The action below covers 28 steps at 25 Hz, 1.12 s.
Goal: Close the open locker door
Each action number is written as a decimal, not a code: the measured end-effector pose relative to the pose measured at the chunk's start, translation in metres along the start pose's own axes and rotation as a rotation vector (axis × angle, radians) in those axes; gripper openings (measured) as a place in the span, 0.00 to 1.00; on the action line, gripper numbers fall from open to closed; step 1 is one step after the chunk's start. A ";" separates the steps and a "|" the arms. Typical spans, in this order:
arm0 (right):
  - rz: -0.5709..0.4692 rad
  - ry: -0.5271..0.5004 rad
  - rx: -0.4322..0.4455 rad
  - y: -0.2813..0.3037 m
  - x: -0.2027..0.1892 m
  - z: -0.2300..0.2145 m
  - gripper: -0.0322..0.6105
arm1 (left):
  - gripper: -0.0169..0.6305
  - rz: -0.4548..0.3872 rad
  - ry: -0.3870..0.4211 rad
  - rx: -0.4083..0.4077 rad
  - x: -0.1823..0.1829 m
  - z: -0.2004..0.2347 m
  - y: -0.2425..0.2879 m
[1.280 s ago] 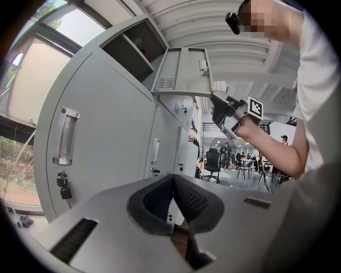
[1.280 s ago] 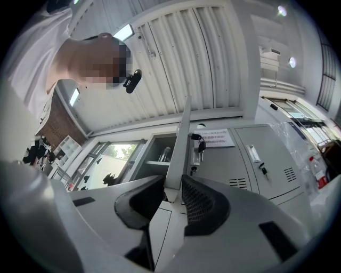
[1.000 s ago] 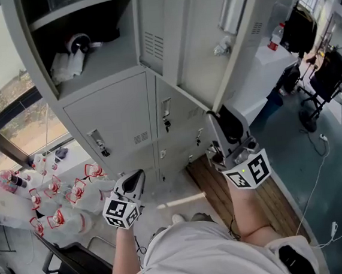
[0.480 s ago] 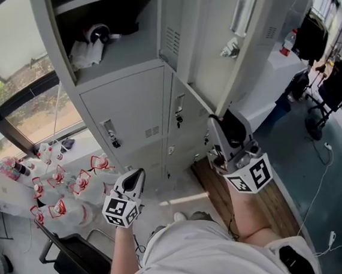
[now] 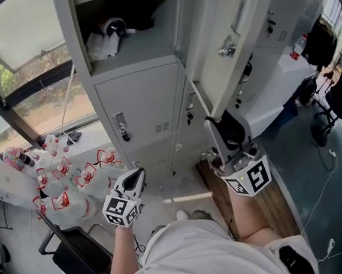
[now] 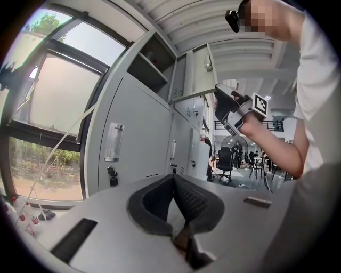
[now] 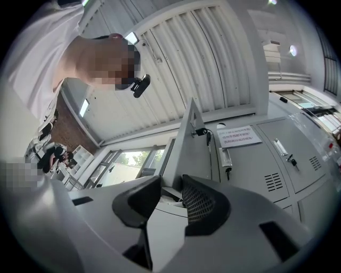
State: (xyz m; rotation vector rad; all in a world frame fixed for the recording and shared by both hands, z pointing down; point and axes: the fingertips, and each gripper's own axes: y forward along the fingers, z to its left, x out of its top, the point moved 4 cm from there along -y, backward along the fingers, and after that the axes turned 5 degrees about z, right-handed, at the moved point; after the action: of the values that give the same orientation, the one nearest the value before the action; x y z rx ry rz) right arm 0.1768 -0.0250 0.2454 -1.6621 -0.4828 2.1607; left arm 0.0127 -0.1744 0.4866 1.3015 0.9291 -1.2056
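In the head view my right gripper [image 5: 219, 122] reaches up to the bottom corner of the open locker door [image 5: 224, 32], in the left gripper view my left gripper [image 6: 173, 180] has its jaws closed together on nothing with the door high to their right, and in the right gripper view my right jaws, just opening, stand wide with the door's thin edge rising between them.

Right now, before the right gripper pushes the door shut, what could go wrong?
The right gripper has just been opening its jaws with the door's lower edge between them; a push could slip off. The key hanging from the door may catch. The bag on the shelf might get pinched.
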 end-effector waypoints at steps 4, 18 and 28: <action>-0.001 -0.010 0.029 0.008 -0.001 0.011 0.26 | 0.03 -0.005 -0.006 0.031 -0.002 0.004 -0.011; -0.036 -0.012 0.171 0.045 -0.012 0.049 0.28 | 0.03 -0.019 -0.040 0.177 -0.010 0.025 -0.048; -0.070 0.039 0.268 0.073 -0.023 0.064 0.24 | 0.03 -0.028 -0.058 0.285 -0.013 0.034 -0.072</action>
State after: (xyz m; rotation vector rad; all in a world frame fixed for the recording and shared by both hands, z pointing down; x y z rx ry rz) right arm 0.1145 -0.1024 0.2451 -1.5143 -0.2241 2.0362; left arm -0.0641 -0.1987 0.4884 1.4715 0.7546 -1.4292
